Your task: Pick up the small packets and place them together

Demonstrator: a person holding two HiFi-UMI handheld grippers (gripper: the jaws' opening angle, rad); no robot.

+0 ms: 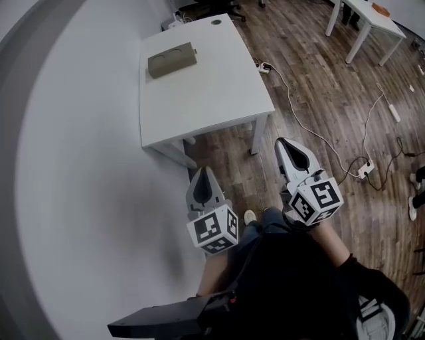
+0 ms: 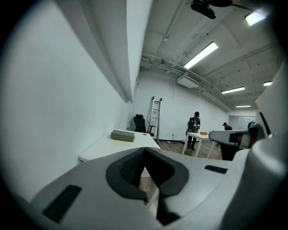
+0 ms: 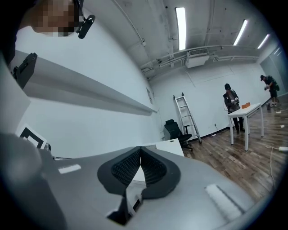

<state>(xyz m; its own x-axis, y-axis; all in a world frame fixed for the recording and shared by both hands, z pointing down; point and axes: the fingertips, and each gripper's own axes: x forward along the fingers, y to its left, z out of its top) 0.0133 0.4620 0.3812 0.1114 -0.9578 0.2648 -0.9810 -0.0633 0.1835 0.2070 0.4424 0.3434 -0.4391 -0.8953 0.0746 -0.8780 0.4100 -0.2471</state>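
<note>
There are two grippers, one box, two tables in the head view, and two people far off in the room.

The left gripper (image 1: 203, 174) has its fingers (image 2: 130, 167) pressed together at the tips with nothing between them. The right gripper (image 1: 287, 150) is the same: its fingers (image 3: 123, 168) meet at the tips and hold nothing.

The only thing on the table (image 1: 199, 99) is a flat grey-green box (image 1: 171, 60), lying close to the far left corner. Whether it holds the small packets cannot be told. Both grippers hang off the table over the wooden floor (image 1: 319, 86). The left one is just past the near edge and the right one is beyond the near right corner, and both are well apart from the box. In the left gripper view the box (image 2: 123, 135) shows ahead, above the finger tips.

A white wall (image 1: 66, 166) runs along the table's left side. Cables and a power strip (image 1: 364, 170) lie on the floor to the right. A second white table (image 1: 372, 16) stands at the far right. At the back wall stand a ladder (image 3: 185, 117) and an office chair (image 3: 175, 130), and one person (image 3: 230, 101) stands at the second table.
</note>
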